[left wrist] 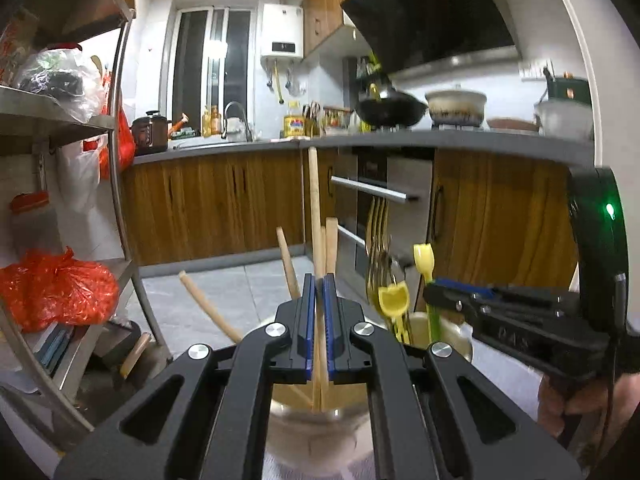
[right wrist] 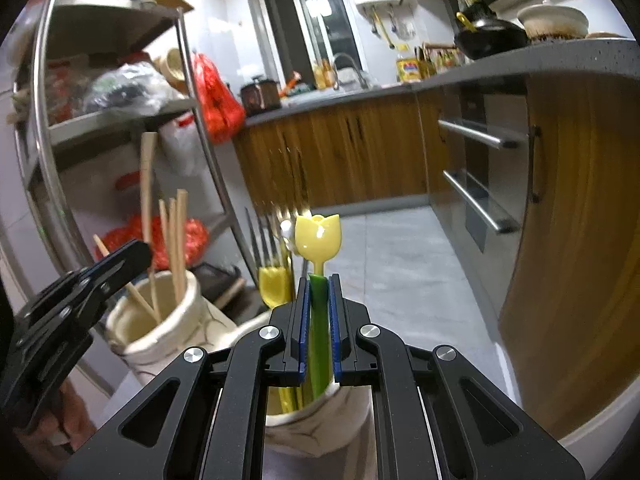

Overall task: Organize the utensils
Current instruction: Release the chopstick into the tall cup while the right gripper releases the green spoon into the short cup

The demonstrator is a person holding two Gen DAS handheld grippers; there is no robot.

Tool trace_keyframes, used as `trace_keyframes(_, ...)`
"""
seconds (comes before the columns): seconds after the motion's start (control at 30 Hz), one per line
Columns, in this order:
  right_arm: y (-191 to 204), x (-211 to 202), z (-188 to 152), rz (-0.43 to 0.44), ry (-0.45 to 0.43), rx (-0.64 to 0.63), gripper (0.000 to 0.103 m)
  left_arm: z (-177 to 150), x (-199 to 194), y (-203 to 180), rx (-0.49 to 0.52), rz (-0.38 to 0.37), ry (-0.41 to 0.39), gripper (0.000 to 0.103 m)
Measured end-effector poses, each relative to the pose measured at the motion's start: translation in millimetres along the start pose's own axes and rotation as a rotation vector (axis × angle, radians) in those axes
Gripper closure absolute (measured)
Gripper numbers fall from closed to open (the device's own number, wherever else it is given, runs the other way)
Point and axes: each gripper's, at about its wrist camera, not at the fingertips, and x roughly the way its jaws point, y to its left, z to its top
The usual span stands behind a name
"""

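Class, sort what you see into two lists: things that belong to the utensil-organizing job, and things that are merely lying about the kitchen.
Belongs to the job:
left gripper, shut on chopsticks
right gripper, shut on tulip spoon
chopstick holder
cutlery holder
forks

Lying about:
wok
oil bottle
red bag
rice cooker

Wooden cabinets (left wrist: 224, 200), grey floor (right wrist: 400, 272), dark window (left wrist: 208, 60).
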Motion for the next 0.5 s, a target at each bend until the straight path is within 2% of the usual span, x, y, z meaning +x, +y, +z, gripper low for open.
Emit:
trace_keyframes(0.17, 0.0, 1.8, -2.5, -0.009, 0.043, 0.003, 0.093, -5.1, 0.6, -1.9, 0.007, 0.004, 0.025, 0.099)
trace_keyframes(0.33, -5.7, -6.7, -0.9, -0.023, 0.054, 0.017, 0.081, -3.3, -2.6, -3.0, 0.005, 0.004, 0.04, 0.099)
trace_keyframes(0.5, -10.2, -28.7, -0.1, -0.013, 0.047, 0.027, 0.081, 0.4, -23.6, -3.5, -0.003, -0.02, 0.049, 0.099)
